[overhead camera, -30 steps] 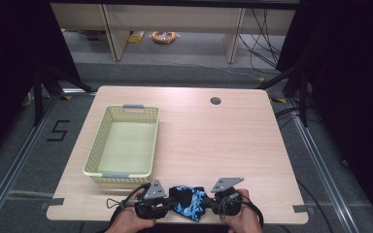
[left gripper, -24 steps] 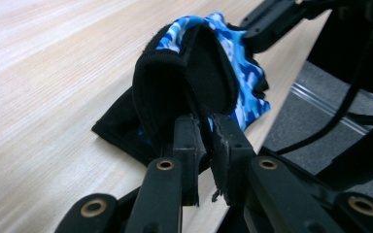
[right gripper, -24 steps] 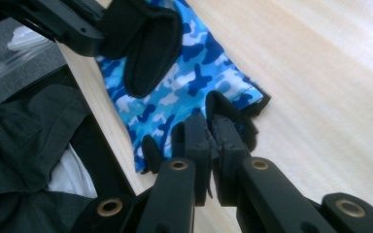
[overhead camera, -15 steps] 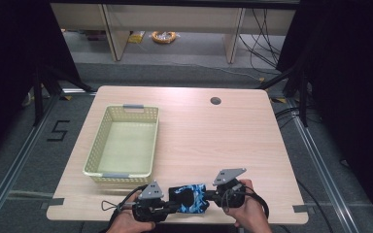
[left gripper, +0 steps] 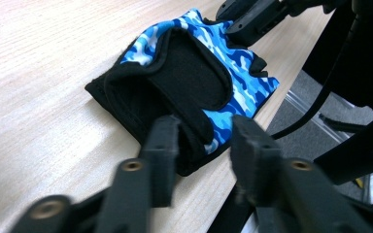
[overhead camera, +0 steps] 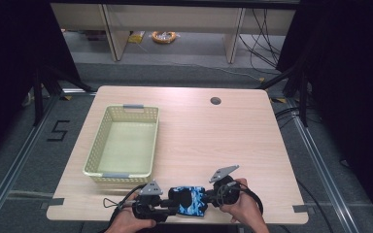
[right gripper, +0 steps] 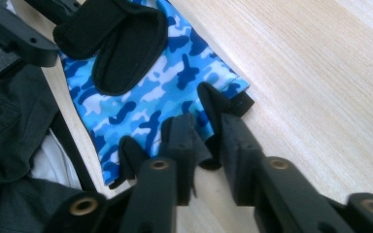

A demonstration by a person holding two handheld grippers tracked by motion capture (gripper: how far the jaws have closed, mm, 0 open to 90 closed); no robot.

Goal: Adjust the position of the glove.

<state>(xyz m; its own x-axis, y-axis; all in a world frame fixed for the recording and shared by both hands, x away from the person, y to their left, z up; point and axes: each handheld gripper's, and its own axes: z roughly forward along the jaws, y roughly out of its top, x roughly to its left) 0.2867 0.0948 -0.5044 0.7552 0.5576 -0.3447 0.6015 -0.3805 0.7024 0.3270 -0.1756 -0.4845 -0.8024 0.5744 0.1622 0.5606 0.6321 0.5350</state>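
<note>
A blue camouflage fingerless glove with a black strap lies flat at the table's front edge, between the two grippers. My left gripper points at its cuff end. In the left gripper view the jaws have just been opening and stand apart, with the glove's black cuff corner between them. My right gripper faces the finger end. In the right gripper view its jaws have also just been opening, with a gap around a black-edged finger stub of the glove.
A pale yellow plastic basket stands on the left half of the wooden table. A round cable hole is at the back right. The table's front edge runs right under the glove and both hands.
Both pairs of jaws have parted from the glove's ends. The glove, bunched between the grippers a second ago, now lies spread flat. The hands have barely shifted.
</note>
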